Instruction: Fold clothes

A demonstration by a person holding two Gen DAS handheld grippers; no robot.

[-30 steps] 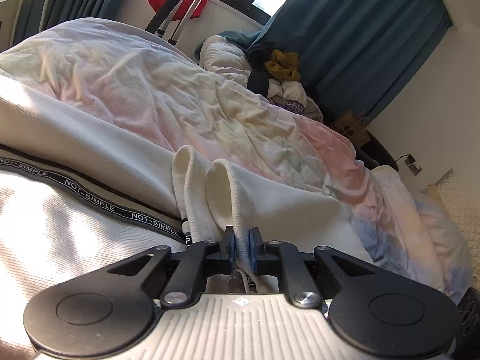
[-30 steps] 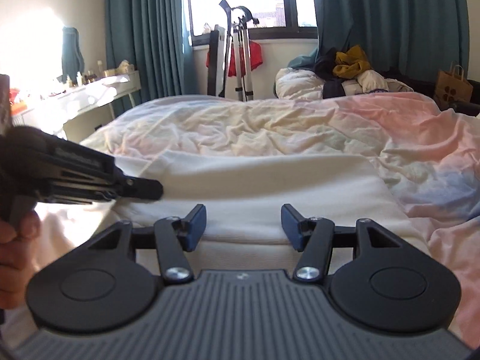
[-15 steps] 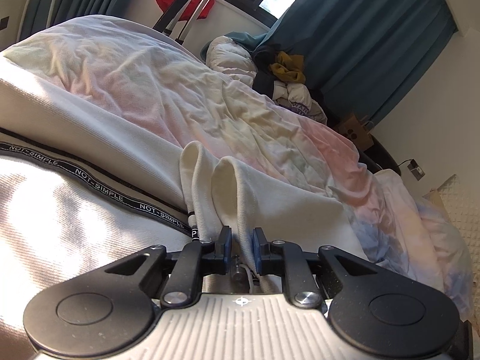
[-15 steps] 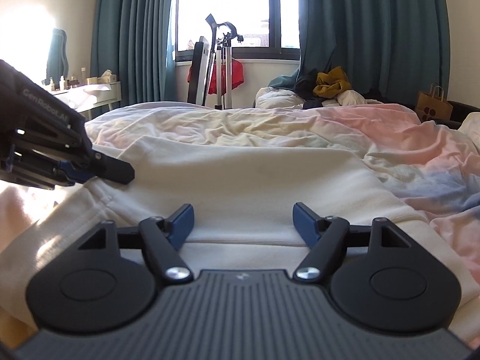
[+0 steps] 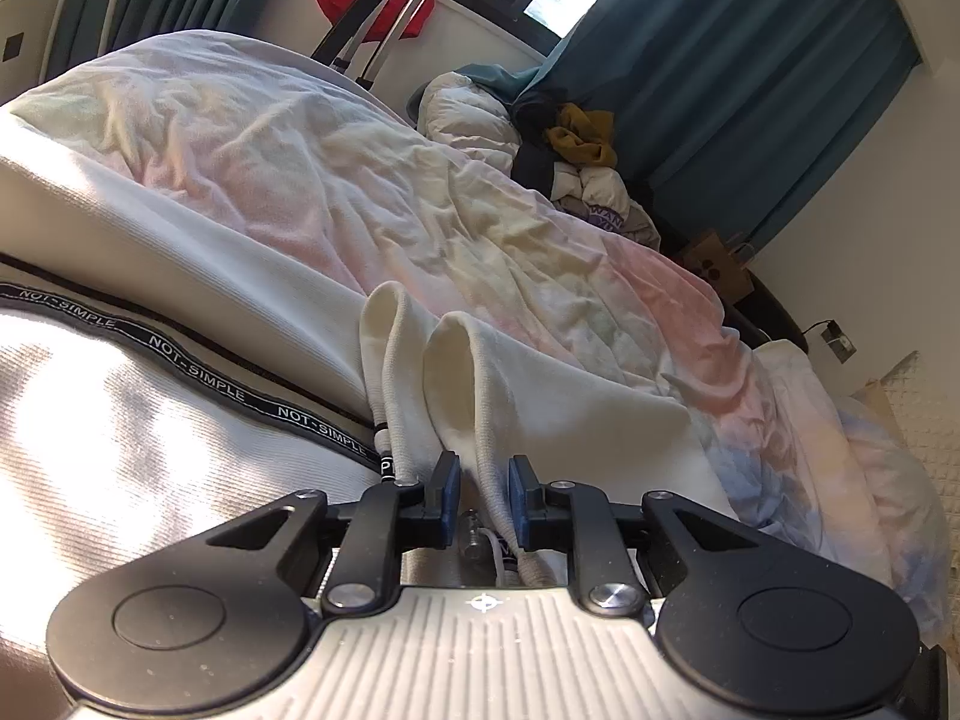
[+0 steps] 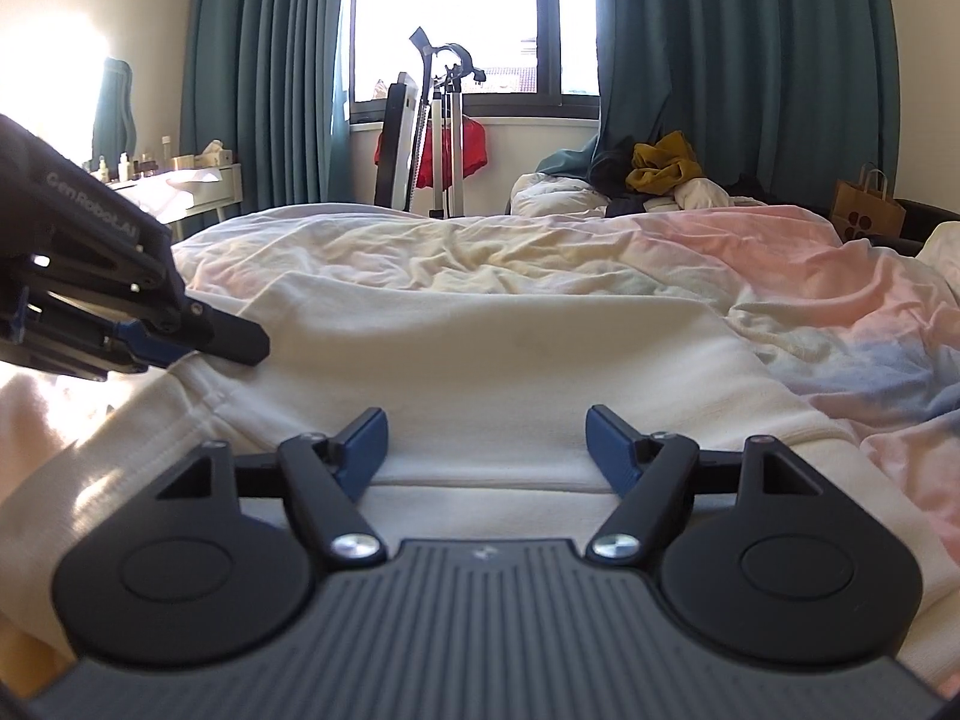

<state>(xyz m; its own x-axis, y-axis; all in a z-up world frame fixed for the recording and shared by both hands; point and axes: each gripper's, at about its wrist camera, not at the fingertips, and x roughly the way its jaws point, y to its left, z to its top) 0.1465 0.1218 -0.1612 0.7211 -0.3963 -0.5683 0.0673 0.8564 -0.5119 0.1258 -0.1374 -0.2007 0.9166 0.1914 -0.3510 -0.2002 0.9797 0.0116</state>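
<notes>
Left wrist view: the left gripper sits low over a cream garment spread on the bed. Its fingers stand narrow and are opening; a raised fold of the cream cloth and a white drawstring run down between them, the cloth close against the right-hand pad while a small gap shows at the other. A second upright fold stands just beside it, toward the left. A black band printed "NOT-SIMPLE" crosses the garment slantwise from the left edge of the view down to the fingers. Beyond the garment lies the rumpled pastel bed cover, and past the bed's far edge a heap of clothes rests before teal curtains.

Right wrist view: the right gripper hovers at the near edge of the bed with its fingers wide apart, nothing between them but the flat cream cloth below. The garment covers the near half of the bed, its far edge a smooth ridge across the middle. The left gripper reaches in from the left, its tip on the garment's left side. Behind the bed stand a window, a red cloth and a paper bag.
</notes>
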